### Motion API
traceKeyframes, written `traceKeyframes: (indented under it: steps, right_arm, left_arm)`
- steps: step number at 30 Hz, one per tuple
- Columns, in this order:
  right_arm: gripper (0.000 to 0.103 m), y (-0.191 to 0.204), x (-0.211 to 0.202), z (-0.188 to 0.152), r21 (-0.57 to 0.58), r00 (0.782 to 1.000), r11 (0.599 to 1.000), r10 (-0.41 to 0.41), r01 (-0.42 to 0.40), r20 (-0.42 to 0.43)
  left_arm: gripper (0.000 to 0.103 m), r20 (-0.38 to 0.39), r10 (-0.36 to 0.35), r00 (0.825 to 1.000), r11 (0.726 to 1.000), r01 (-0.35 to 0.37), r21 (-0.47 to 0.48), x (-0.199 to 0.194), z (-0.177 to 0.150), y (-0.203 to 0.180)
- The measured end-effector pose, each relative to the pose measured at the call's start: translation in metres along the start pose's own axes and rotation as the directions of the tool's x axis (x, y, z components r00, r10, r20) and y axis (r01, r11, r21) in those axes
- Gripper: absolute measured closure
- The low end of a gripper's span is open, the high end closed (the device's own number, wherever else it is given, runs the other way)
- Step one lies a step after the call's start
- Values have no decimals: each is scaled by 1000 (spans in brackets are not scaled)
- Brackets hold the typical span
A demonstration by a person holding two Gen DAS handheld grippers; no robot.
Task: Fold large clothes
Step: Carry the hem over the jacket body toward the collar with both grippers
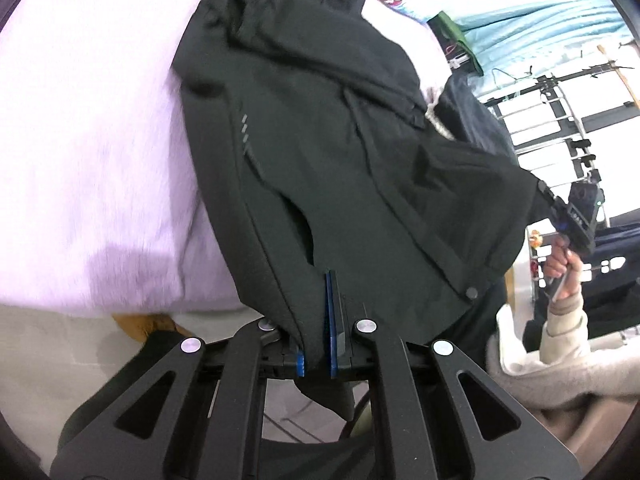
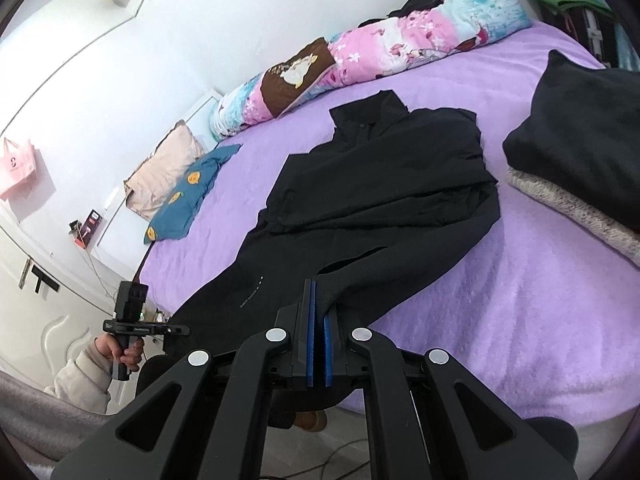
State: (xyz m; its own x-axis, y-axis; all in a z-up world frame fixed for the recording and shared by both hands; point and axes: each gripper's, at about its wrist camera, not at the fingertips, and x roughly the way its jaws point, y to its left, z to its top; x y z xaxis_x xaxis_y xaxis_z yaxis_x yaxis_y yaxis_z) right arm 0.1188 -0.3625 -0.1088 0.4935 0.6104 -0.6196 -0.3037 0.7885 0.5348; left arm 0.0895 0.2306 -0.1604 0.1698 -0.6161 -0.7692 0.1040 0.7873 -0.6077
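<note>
The black jacket (image 2: 384, 184) lies spread on the purple bed (image 2: 520, 320), hem at the bed's edge. Each hand-held gripper, left (image 1: 320, 320) and right (image 2: 320, 320), pinches a hem corner. Uneven lifting could bunch the already folded sleeves or pull fabric free.

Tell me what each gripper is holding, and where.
Both hold the black jacket at its bottom hem: left gripper and right gripper, one corner each.
</note>
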Motion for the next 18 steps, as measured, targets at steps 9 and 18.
traceKeyframes:
  steps: [9, 18]
  right_arm:
    - [99, -11, -16, 13, 13, 999, 1000, 8, -8, 46]
    - [99, -28, -19, 51, 59, 994, 998, 11, -18, 106]
  left_arm:
    - [97, 55, 11, 998, 1000, -12, 9, -31, 42, -19]
    - [97, 121, 62, 991, 998, -61, -10, -55, 99, -40]
